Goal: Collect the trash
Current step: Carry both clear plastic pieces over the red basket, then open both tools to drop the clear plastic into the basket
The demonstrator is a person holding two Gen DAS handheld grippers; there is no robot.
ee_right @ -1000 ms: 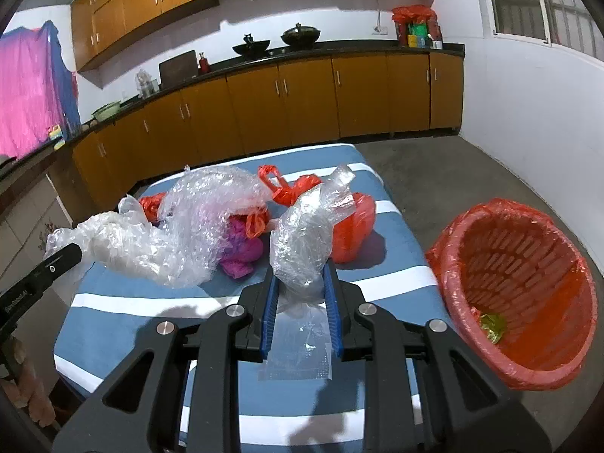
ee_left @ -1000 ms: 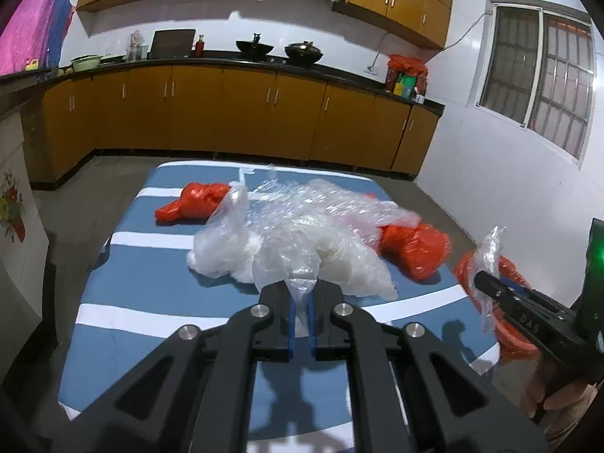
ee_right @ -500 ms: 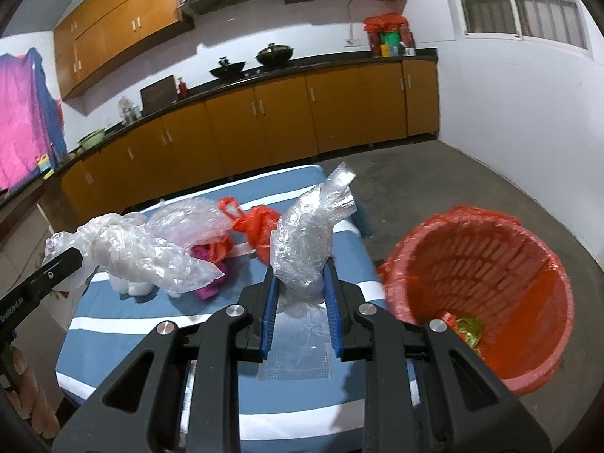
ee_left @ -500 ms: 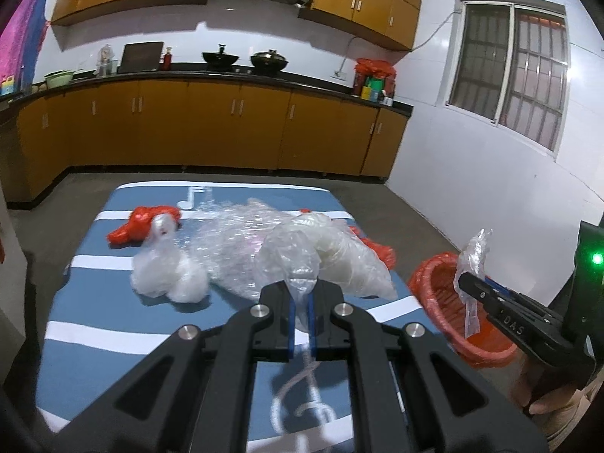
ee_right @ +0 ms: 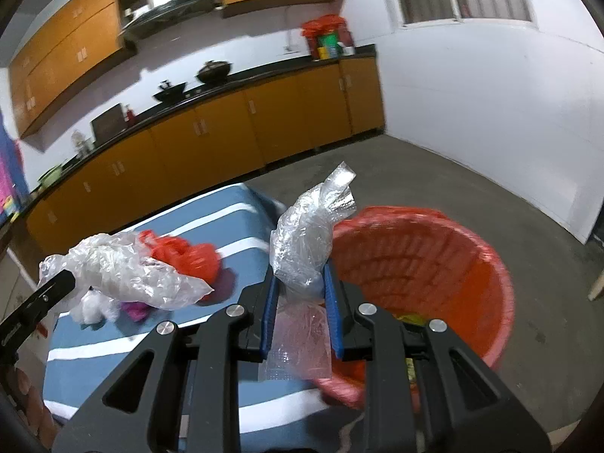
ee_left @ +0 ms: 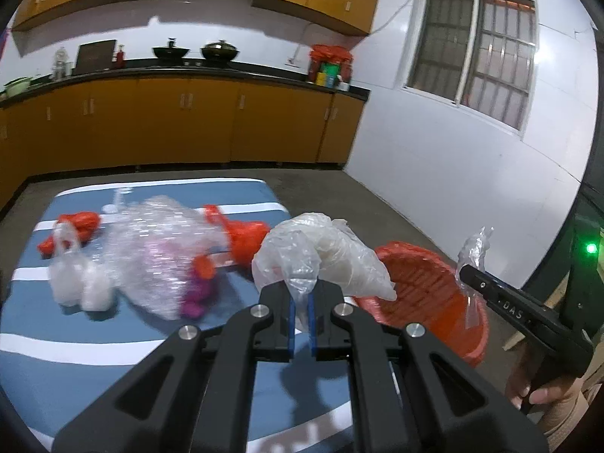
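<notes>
My left gripper is shut on the neck of a whitish clear plastic bag, held up over the right edge of the blue striped table. My right gripper is shut on a crumpled clear plastic wrapper, right at the near rim of the red mesh basket. In the left wrist view the basket stands on the floor beside the table, with the right gripper over its far side. Some trash lies in the basket's bottom.
On the table lie bubble wrap, red bags, a white bag and something purple. Orange cabinets line the far wall, a white wall stands right, and bare concrete floor surrounds the basket. A hand grips the right gripper's handle.
Both grippers have swung right with their plastic, away from the pile on the table. The red basket has come close under the right gripper, and the left bag now hangs apart from the pile.
</notes>
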